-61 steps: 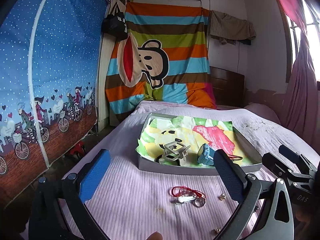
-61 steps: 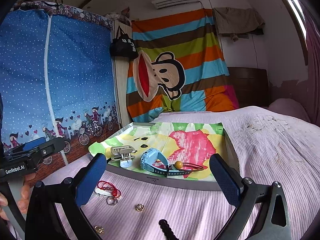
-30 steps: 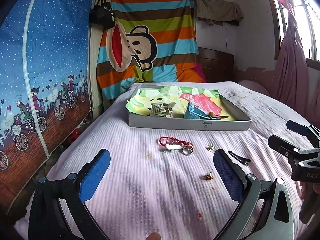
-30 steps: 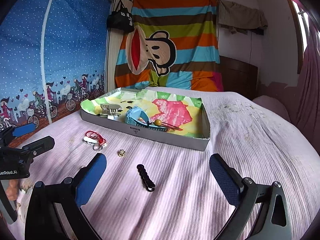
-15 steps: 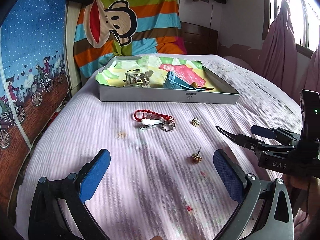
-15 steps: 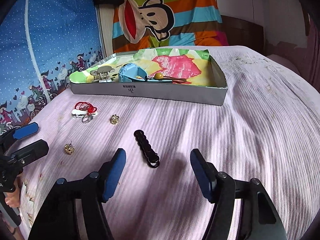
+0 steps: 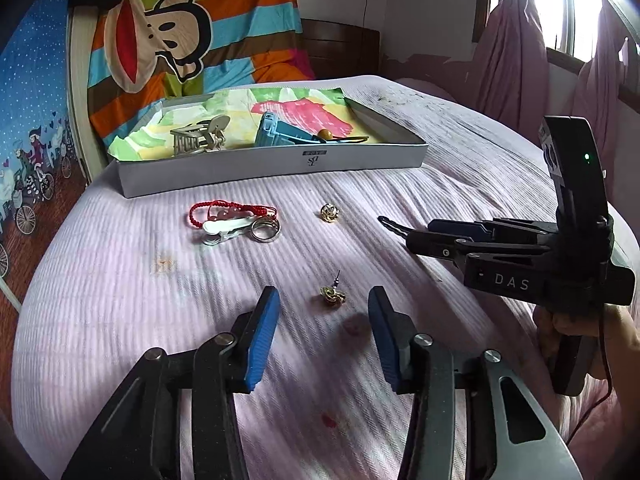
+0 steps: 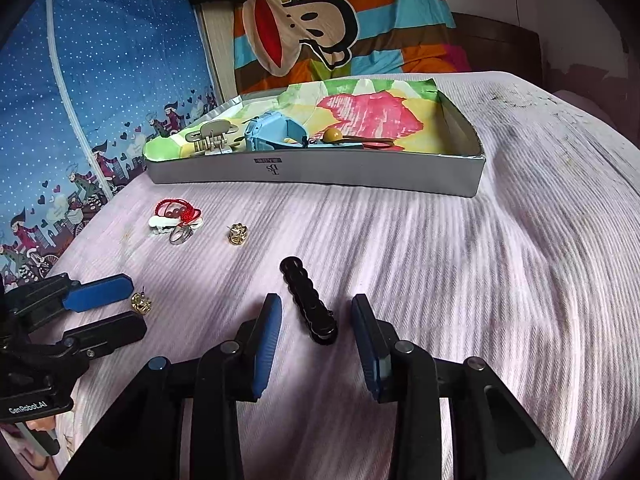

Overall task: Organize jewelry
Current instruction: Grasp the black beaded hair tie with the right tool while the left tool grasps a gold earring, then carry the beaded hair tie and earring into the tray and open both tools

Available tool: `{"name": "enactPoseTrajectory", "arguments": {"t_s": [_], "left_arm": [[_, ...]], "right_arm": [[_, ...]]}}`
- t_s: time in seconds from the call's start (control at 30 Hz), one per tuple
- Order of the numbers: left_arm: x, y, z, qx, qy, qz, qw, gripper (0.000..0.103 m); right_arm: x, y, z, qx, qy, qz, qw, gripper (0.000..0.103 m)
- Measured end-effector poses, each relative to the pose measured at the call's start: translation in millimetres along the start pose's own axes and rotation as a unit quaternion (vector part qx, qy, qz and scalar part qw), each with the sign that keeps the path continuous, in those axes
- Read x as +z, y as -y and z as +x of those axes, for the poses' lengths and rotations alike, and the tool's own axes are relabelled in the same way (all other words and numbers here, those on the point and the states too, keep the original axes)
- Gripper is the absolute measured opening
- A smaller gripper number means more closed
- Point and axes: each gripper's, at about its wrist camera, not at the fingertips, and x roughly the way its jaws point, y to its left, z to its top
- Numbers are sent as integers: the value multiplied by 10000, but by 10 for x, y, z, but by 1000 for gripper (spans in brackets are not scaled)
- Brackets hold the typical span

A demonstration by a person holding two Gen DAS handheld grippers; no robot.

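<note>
A home bedroom: everything lies on a bed under a ribbed pink cover, with a dark wooden headboard at twelve o'clock. A striped cartoon-monkey blanket hangs on the far wall, and a blue fabric wardrobe printed with cyclists stands at nine o'clock. Pink curtains frame a bright window at two o'clock.
</note>
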Motion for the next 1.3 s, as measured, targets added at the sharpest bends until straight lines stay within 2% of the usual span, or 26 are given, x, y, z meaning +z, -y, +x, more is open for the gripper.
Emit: {"name": "enactPoseTrajectory", "arguments": {"t_s": [0.17,0.27,0.43,0.5,0.63,0.87,1.13,1.3], "left_arm": [[12,15,128,50,-72,0,10000,35],[-14,24,199,105,-71,0,9999,27],[-20,44,233,179,-125,57,9997,18],[-17,80,253,240,-166,150,9995,11],[-24,125,271,300,-176,247,9991,9],[33,67,214,274,-98,-4,9996,8],[216,30,115,333,264,-256,9988,8],[503,-114,75,487,556,-432,9963,8]], "right_arm": [[-16,44,127,83,-267,158,9995,21],[-14,67,124,174,-275,269,9991,15],[-35,58,111,154,-194,284,9993,15],[-37,50,81,182,-99,284,9994,15],[-27,35,11,218,116,292,9993,15],[44,-66,-34,148,401,118,9990,14],[252,-59,-122,113,1024,35,9947,14],[466,82,-63,173,1337,261,9905,15]]}}
